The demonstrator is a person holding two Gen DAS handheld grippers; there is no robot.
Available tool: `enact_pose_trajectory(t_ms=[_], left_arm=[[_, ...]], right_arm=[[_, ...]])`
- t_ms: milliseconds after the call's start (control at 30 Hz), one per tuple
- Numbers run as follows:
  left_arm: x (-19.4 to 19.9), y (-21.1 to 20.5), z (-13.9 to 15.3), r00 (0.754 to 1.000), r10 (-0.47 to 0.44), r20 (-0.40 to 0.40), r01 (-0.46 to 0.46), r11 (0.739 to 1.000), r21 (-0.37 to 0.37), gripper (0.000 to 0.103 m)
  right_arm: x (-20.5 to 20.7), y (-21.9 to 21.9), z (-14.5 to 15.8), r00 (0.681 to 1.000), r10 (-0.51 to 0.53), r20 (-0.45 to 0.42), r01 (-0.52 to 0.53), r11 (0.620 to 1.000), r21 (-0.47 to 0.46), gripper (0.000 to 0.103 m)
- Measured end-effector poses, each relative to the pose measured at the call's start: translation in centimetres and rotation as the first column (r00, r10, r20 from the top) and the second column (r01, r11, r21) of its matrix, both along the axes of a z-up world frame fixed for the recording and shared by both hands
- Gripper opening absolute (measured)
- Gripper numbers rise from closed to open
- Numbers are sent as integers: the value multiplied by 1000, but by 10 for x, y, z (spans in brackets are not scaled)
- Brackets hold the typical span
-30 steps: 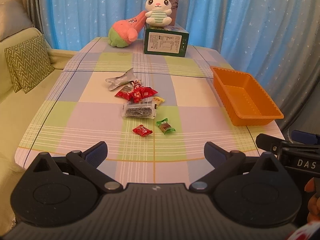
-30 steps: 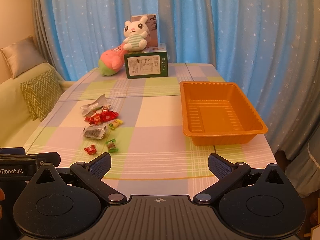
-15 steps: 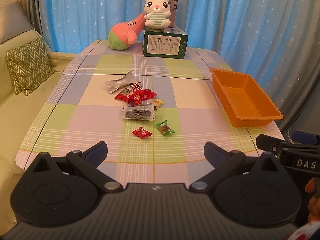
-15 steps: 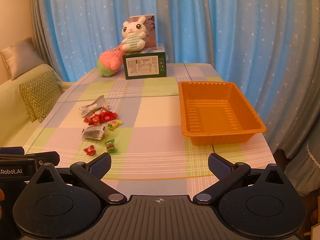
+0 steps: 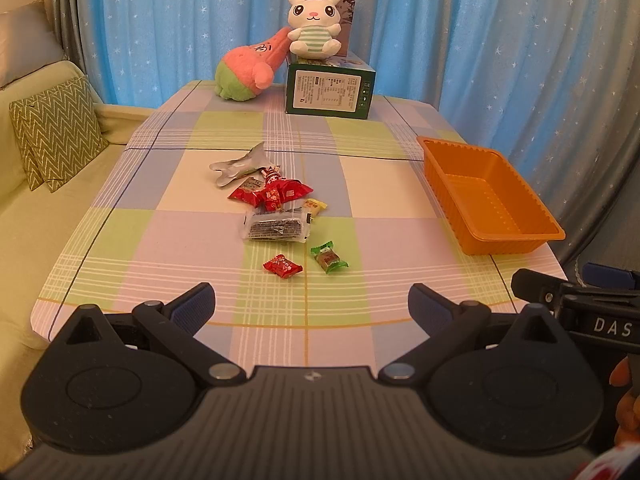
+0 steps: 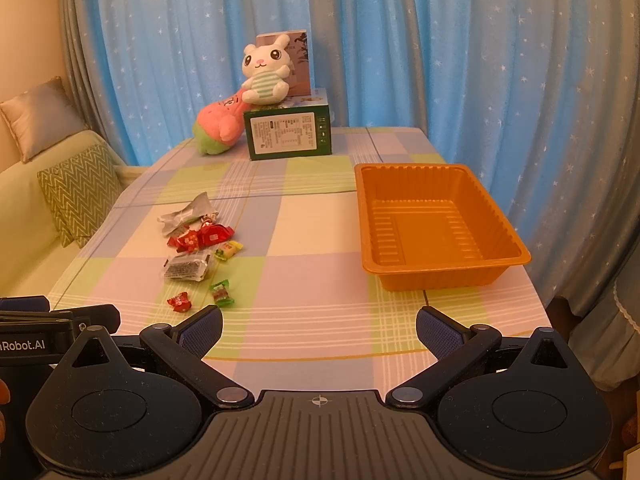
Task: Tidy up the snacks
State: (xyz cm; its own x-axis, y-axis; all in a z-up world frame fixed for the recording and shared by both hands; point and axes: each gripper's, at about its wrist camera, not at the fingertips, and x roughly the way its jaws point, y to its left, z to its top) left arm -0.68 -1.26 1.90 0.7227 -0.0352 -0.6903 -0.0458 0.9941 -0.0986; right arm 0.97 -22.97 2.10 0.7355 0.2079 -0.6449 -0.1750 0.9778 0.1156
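Several wrapped snacks lie in a loose line on the checked tablecloth: a silver wrapper (image 5: 239, 165), red packets (image 5: 272, 193), a small yellow candy (image 5: 314, 205), a clear pack of dark biscuits (image 5: 277, 229), a red candy (image 5: 282, 266) and a green candy (image 5: 329, 258). An empty orange tray (image 5: 491, 196) stands at the right; it also shows in the right wrist view (image 6: 432, 224). My left gripper (image 5: 311, 306) is open and empty above the near table edge, short of the candies. My right gripper (image 6: 319, 330) is open and empty, with the candies (image 6: 200, 256) to its left.
A green box (image 5: 329, 91) with a white plush rabbit (image 5: 314, 28) on it and a pink-green plush (image 5: 248, 67) stand at the table's far end. Blue curtains hang behind. A sofa with a zigzag cushion (image 5: 56, 128) runs along the left.
Both grippers have drawn back and risen slightly, so the table looks a little farther away. The snacks and the tray have not moved.
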Motion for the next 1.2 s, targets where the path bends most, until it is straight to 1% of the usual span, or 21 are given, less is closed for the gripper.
enact_pose_trajectory(t_ms=[1200], left_arm=[[0, -2, 3, 1000, 0, 6, 0, 1000, -5, 102]], right_arm=[[0, -1, -1, 1000, 0, -1, 0, 1000, 2, 102]])
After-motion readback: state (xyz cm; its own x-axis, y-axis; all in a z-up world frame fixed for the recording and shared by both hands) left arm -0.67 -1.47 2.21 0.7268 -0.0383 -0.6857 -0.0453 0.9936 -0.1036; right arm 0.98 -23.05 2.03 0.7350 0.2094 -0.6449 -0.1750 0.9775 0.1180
